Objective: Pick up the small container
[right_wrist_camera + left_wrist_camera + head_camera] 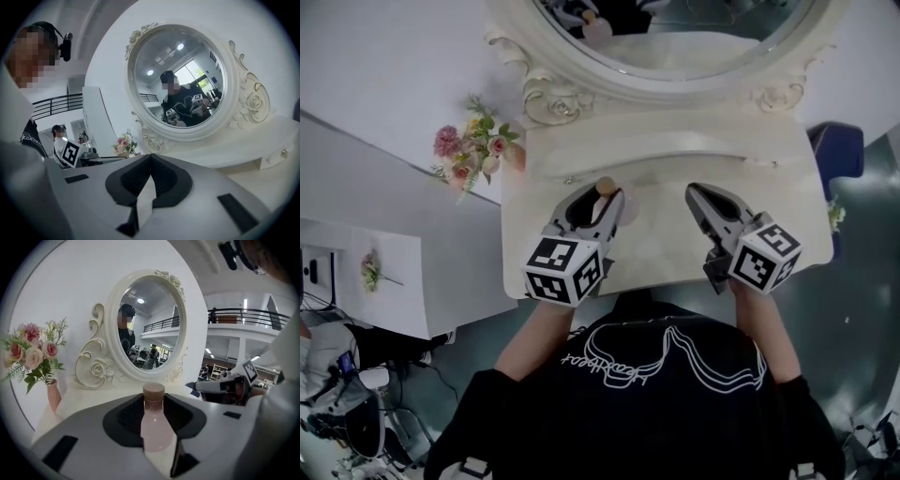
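Observation:
The small container (pixel 155 425) is a pale pink bottle with a brown cap (pixel 153 392). It stands upright between the jaws of my left gripper (pixel 154 406), which is shut on its body. In the head view the left gripper (pixel 600 194) is over the left half of the cream dressing table (pixel 769 169), and only the cap (pixel 606 186) shows at its tips. My right gripper (pixel 693 191) hovers over the right half of the table. Its jaws meet tip to tip with nothing between them (pixel 150 158).
A large oval mirror (pixel 675 47) in an ornate cream frame stands at the back of the table. A pink vase of flowers (pixel 473 145) sits at the table's left back corner. A drawer front with small knobs (pixel 675 161) runs below the mirror.

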